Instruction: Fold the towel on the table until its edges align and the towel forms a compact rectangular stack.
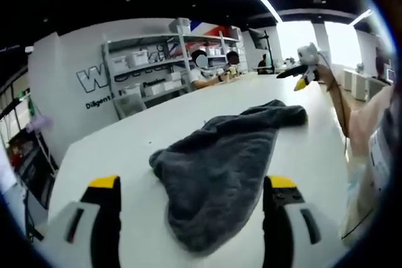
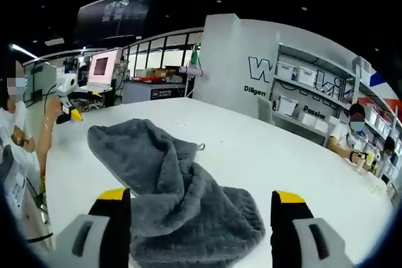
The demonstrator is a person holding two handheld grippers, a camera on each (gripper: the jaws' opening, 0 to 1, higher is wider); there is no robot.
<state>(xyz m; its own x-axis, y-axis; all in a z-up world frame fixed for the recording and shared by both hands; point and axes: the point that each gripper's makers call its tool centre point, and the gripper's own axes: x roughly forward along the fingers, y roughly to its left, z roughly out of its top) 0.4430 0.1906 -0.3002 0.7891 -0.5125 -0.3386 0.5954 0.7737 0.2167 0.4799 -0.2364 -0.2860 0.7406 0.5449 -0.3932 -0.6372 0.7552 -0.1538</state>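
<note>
A dark grey towel lies crumpled in a long heap on the white table. My left gripper stands open, and the towel's near end lies between its yellow-tipped jaws without touching them. Beyond the towel's far end, a hand holds my right gripper above the table. From the other end, the towel bunches up between the wide-open jaws of my right gripper. The left gripper is small at the far left, held on a raised arm.
Shelves with white bins line the lettered back wall. People sit at the table's far side. The person's body and arm stand at the table's edge. Screens and equipment stand past the table's end.
</note>
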